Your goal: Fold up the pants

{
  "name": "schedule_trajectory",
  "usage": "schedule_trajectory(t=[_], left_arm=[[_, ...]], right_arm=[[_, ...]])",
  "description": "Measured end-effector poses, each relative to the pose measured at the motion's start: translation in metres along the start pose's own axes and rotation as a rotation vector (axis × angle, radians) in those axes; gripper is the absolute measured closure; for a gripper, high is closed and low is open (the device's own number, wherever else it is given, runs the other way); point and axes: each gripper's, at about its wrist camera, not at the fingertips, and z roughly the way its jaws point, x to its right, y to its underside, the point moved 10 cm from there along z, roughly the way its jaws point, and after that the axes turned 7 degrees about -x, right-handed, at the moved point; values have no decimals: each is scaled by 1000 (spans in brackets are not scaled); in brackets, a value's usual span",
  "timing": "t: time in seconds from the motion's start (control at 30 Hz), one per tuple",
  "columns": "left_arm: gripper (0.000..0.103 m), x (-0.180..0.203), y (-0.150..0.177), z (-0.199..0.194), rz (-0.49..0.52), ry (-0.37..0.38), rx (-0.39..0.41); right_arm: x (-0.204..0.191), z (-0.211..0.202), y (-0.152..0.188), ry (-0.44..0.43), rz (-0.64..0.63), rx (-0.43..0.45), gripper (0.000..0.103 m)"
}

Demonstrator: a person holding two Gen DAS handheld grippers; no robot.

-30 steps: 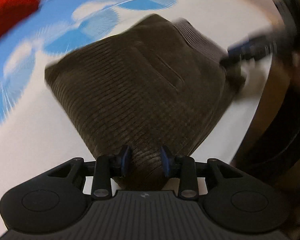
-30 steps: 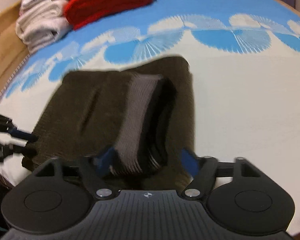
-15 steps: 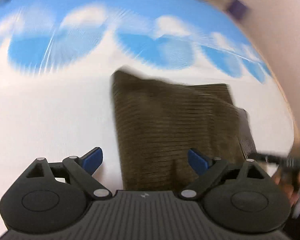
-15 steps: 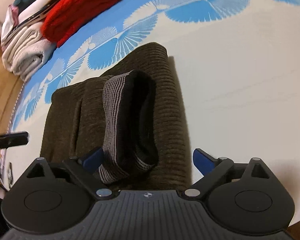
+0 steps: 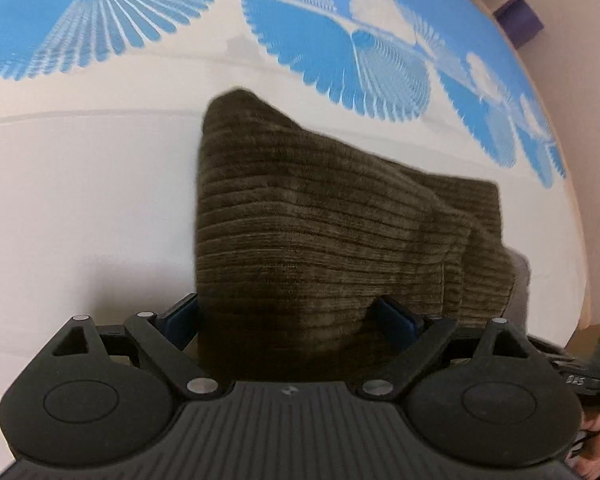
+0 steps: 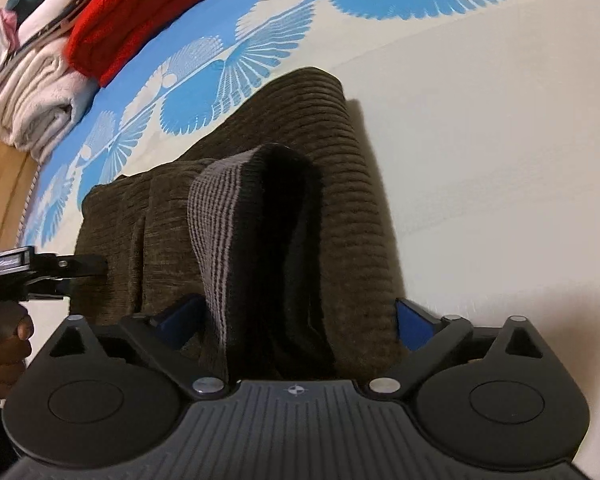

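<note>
Dark brown corduroy pants (image 5: 320, 236) lie folded into a thick bundle on the white and blue cloth (image 5: 80, 200). My left gripper (image 5: 290, 316) is open, its blue pads on either side of the bundle's near end. In the right wrist view the same pants (image 6: 340, 208) show their grey striped waistband (image 6: 220, 224) looped upward. My right gripper (image 6: 294, 316) is open around that end, jaws wide apart. The left gripper (image 6: 80, 268) shows at the left edge of the right wrist view, against the pants' far end.
A red knit garment (image 6: 140, 12) and folded white towels (image 6: 32, 96) are stacked at the far left of the cloth. A purple box (image 5: 518, 20) stands beyond the cloth's far right edge. A wooden floor (image 6: 0, 168) shows at the left.
My left gripper let go of the pants, opened wide and moved round to the bundle's end. My right gripper stayed open and moved closer over the waistband end.
</note>
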Motion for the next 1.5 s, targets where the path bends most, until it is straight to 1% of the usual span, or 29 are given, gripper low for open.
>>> schedule_trajectory(t=[0.1,0.13,0.17,0.2,0.23,0.27,0.33,0.4,0.5,0.6,0.73,0.77,0.8,0.83,0.9,0.97,1.0,1.03,1.1,1.13,1.17,1.2,1.23,1.27,1.3,1.33,1.37,1.43,1.5], left_arm=[[18,-1,-6,6,26,-13,5],[24,-1,-7,5,36,-13,12],[33,-1,-9,3,42,-17,21],[38,0,-10,-2,53,-16,34],[50,3,-13,-9,74,-6,51],[56,7,-15,-16,97,0,72],[59,14,-21,-35,145,-12,145],[61,19,-29,-57,209,-40,240],[61,11,-42,-85,199,-60,356],[61,2,-54,-113,209,-107,476],[60,-15,-67,-139,153,-94,587],[56,-19,-71,-142,134,-90,599],[52,-26,-75,-143,104,-89,600],[43,-35,-79,-142,59,-95,590],[44,-59,-83,-141,-32,-136,571],[44,-78,-83,-147,-79,-183,583],[44,-81,-81,-149,-84,-192,581],[44,-79,-80,-149,-75,-183,577],[44,-69,-76,-145,-9,-152,545],[44,-63,-71,-138,34,-148,518],[44,-57,-68,-128,77,-152,475],[44,-52,-62,-111,117,-169,404],[44,-53,-54,-88,149,-203,302],[40,-59,-43,-62,174,-262,187],[38,-63,-37,-52,194,-299,168],[33,-63,-38,-54,205,-322,190],[33,-61,-40,-60,200,-322,214],[34,-59,-39,-79,158,-326,278],[32,-53,-34,-104,152,-361,382]], right_arm=[[-8,-6,-3,-9,-25,21,30],[-11,-8,-4,0,-41,33,36],[-15,-12,-6,11,-60,52,39],[-19,-15,-8,17,-77,73,43],[-24,-20,-11,19,-93,99,47],[-29,-25,-15,14,-102,128,48],[-41,-36,-24,-12,-123,184,53],[-53,-42,-35,-26,-144,236,55],[-72,-45,-52,-56,-158,293,58],[-101,-47,-69,-68,-226,370,58],[-136,-52,-96,-82,-316,478,58],[-143,-52,-104,-84,-334,499,58],[-146,-50,-111,-85,-340,511,58],[-147,-46,-116,-77,-331,511,55],[-138,-25,-127,-3,-279,459,48],[-122,-9,-132,94,-217,409,47],[-118,-4,-135,132,-184,398,47],[-117,-3,-137,141,-160,392,46],[-119,-3,-135,92,-150,370,46],[-121,-1,-132,74,-168,350,46],[-123,5,-129,82,-190,320,46],[-121,16,-123,119,-214,265,45],[-120,30,-116,168,-227,199,45],[-110,46,-106,216,-227,106,42],[-103,56,-98,245,-213,35,31],[-96,62,-91,268,-205,-10,36],[-95,61,-90,279,-208,-14,37],[-100,50,-94,281,-208,32,37],[-105,28,-98,262,-189,125,36]])
